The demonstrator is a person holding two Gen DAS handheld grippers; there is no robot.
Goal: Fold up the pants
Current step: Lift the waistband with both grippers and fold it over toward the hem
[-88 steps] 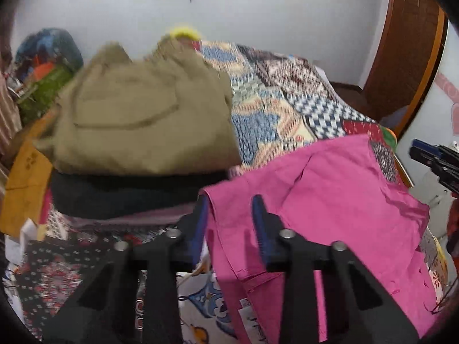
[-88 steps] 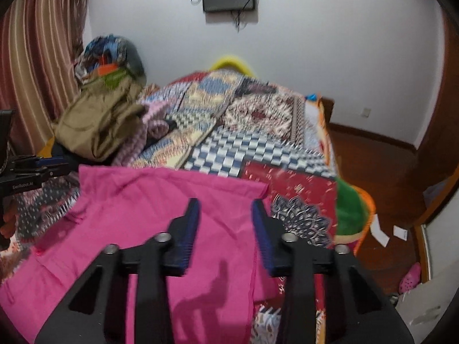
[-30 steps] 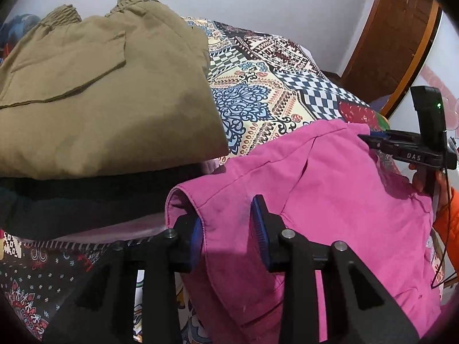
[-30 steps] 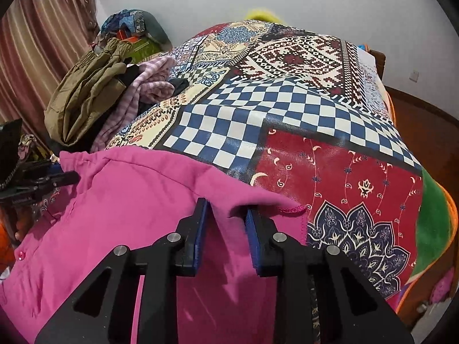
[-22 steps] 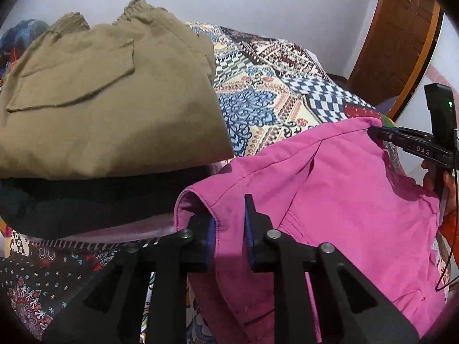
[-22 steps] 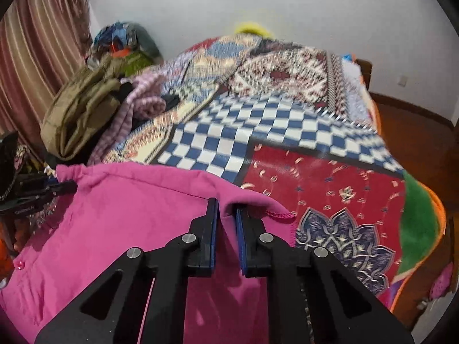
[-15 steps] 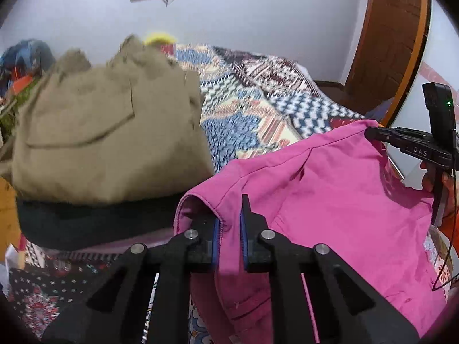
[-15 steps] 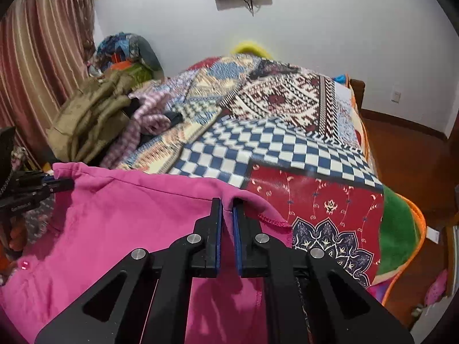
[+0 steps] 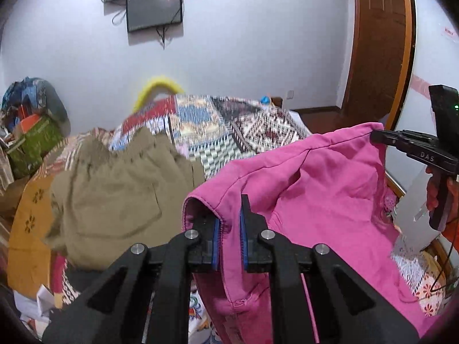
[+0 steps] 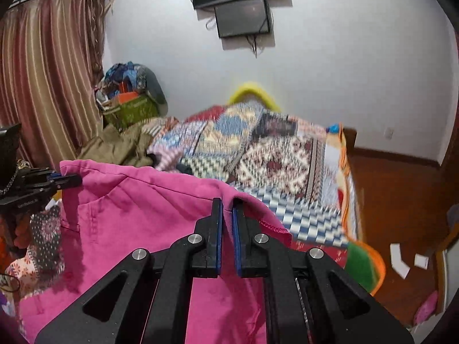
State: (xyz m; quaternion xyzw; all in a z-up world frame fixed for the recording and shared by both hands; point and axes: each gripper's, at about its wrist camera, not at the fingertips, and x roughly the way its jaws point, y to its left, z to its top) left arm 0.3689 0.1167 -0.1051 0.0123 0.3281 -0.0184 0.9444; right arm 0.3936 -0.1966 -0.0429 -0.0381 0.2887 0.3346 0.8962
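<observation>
Pink pants (image 9: 315, 189) held up over the bed (image 10: 287, 154)

Left hand-held gripper (image 9: 229, 215) and right hand-held gripper (image 10: 226, 203) each clamp the waistband; olive garment (image 9: 114, 197) at nine o'clock.

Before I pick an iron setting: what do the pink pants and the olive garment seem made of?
Pink pants: soft matte woven cloth, likely cotton; it drapes in loose folds with stitched seams. Olive garment: heavier matte fabric, perhaps cotton twill, judging by its stiffer creases and patch pocket.

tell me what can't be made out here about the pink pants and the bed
- Pink pants, left wrist view: lower part cut off by the frame edge and the left hand-held gripper.
- Quilt, right wrist view: pattern smeared by motion blur.
- Olive garment, right wrist view: partly behind the pants.
</observation>
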